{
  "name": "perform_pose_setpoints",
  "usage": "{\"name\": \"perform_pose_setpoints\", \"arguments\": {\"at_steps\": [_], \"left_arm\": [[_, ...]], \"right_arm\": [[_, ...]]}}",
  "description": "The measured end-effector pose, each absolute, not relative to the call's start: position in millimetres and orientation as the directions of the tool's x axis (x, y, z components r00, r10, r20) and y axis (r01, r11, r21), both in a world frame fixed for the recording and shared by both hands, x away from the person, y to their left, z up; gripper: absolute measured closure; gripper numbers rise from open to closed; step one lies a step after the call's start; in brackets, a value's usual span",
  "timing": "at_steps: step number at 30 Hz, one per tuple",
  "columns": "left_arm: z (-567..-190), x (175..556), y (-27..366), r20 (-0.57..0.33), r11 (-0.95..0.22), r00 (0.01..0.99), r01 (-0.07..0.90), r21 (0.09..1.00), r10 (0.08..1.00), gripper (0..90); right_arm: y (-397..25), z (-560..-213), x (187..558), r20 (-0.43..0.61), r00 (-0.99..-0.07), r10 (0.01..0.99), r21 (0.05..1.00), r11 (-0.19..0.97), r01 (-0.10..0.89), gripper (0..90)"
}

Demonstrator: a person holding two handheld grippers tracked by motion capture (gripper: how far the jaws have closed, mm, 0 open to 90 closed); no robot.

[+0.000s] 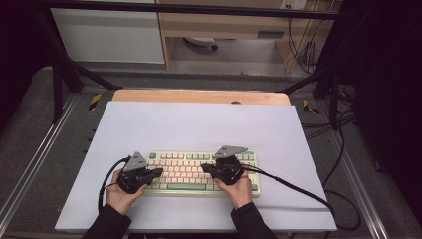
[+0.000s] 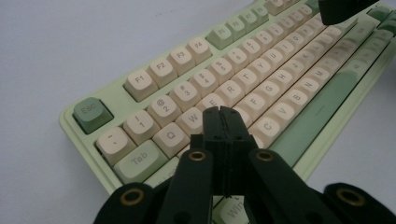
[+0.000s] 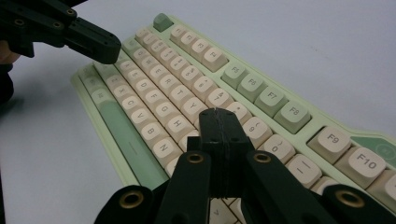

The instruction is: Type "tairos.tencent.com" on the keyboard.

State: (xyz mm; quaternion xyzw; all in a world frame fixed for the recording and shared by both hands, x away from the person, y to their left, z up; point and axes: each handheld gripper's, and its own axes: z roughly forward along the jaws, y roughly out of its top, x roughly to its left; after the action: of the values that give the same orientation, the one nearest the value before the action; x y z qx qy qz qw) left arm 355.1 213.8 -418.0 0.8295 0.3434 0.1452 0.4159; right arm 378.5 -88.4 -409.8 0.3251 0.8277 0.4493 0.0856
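The left hand-held gripper point(image 2: 223, 112) has its two jaws pressed together with nothing between them, its tip over the letter keys near the left end of the one keyboard point(image 2: 140, 86). The right hand-held gripper point(image 3: 220, 113) is likewise closed on nothing, its tip above the keys right of the middle. That makes two grippers, each held in one hand, pointing inward toward each other. The pale green keyboard, with cream keys and one long green space bar point(image 3: 122, 135), lies flat on the near half of the white counter point(image 1: 199, 124).
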Motion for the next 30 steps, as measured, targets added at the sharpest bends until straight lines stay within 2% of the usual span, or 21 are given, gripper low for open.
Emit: {"name": "perform_pose_setpoints", "arguments": {"at_steps": [30], "left_arm": [[-408, 366, 182, -0.025, -0.441, 0.743, 0.424, 0.791, 0.669, 90.0]], "right_arm": [[-133, -409, 362, 0.149, -0.763, 0.630, 0.803, 0.373, 0.464, 90.0]]}}
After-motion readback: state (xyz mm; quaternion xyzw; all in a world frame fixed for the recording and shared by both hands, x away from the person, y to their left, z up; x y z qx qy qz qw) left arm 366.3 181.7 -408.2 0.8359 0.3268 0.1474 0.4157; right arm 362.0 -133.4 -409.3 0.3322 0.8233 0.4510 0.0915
